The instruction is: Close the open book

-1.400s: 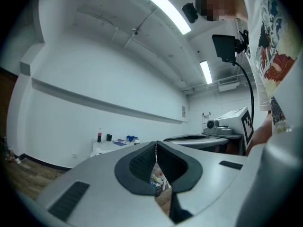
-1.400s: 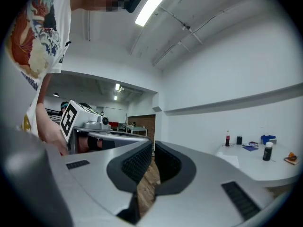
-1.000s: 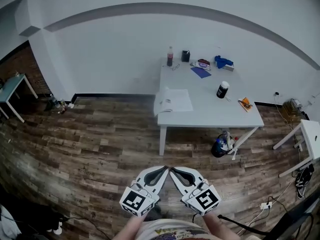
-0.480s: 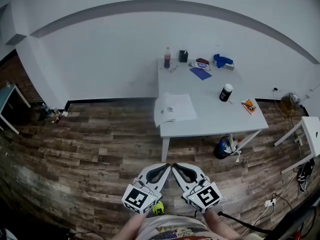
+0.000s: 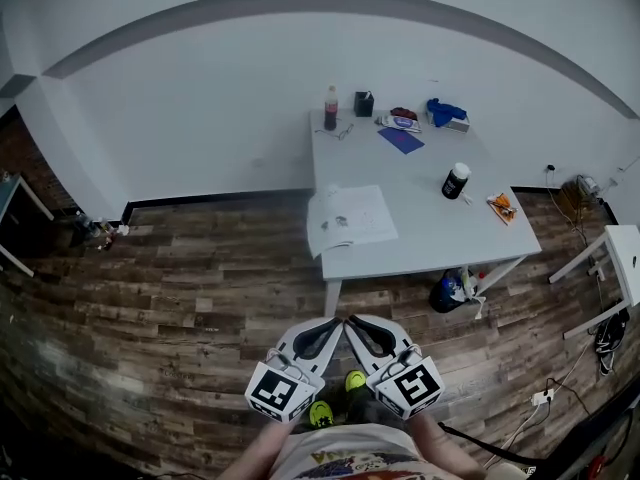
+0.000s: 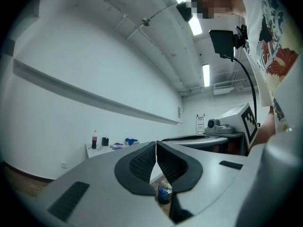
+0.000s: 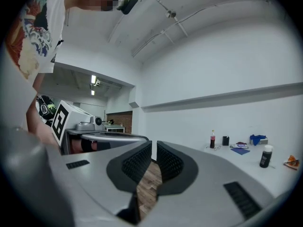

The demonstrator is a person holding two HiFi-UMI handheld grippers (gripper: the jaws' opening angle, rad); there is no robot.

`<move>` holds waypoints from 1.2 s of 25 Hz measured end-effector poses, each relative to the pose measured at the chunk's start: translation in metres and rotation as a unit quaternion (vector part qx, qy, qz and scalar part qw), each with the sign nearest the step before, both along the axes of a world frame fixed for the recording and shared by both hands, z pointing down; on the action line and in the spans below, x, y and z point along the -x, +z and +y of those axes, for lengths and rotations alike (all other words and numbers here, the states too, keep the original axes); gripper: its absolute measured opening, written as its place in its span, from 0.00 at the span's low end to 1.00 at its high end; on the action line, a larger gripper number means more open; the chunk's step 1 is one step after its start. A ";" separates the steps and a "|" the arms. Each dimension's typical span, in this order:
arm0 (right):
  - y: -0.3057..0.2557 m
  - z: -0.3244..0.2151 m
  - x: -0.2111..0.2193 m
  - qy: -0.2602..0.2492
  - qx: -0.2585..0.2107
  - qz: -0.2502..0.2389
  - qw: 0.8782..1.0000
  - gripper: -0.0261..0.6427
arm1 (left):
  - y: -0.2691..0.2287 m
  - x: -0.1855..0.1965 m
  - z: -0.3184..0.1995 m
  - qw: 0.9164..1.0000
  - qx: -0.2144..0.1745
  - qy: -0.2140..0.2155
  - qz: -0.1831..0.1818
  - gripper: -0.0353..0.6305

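Hovering over the wooden floor (image 5: pixel 180 298), the left hand-held gripper (image 6: pixel 156 145) has its jaws together, and the right hand-held gripper (image 7: pixel 154 148) shows a thin, empty gap. Farther away, the open book (image 5: pixel 350 216) lies on the white bench (image 5: pixel 430 233), at its near left corner.

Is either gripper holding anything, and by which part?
Nothing: left gripper shut, empty; right gripper slightly open, empty. The open book lies on the table.
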State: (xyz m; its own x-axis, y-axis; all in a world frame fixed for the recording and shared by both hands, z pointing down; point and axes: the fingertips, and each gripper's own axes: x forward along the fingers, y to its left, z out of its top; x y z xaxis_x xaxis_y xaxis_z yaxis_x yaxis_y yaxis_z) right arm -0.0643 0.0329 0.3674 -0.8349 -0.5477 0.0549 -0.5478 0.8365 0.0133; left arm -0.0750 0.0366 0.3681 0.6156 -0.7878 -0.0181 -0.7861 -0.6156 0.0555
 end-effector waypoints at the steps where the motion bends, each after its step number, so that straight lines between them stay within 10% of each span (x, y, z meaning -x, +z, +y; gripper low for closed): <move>1: 0.000 -0.005 -0.001 0.000 -0.002 0.000 1.000 0.08 | 0.001 -0.001 -0.005 1.000 0.001 0.000 -0.001 0.07; 30: 0.047 -0.257 -0.019 -0.082 0.056 0.027 0.995 0.08 | 0.055 -0.023 -0.255 0.996 0.051 -0.043 -0.053 0.07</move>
State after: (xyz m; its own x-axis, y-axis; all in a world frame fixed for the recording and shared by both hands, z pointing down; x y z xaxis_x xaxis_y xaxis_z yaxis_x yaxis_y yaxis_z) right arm -0.0451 -0.2245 0.4148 -0.9067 -0.3927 0.1542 -0.4051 0.9124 -0.0588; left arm -0.0517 -0.2185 0.4234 0.5402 -0.8320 0.1263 -0.8404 -0.5412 0.0289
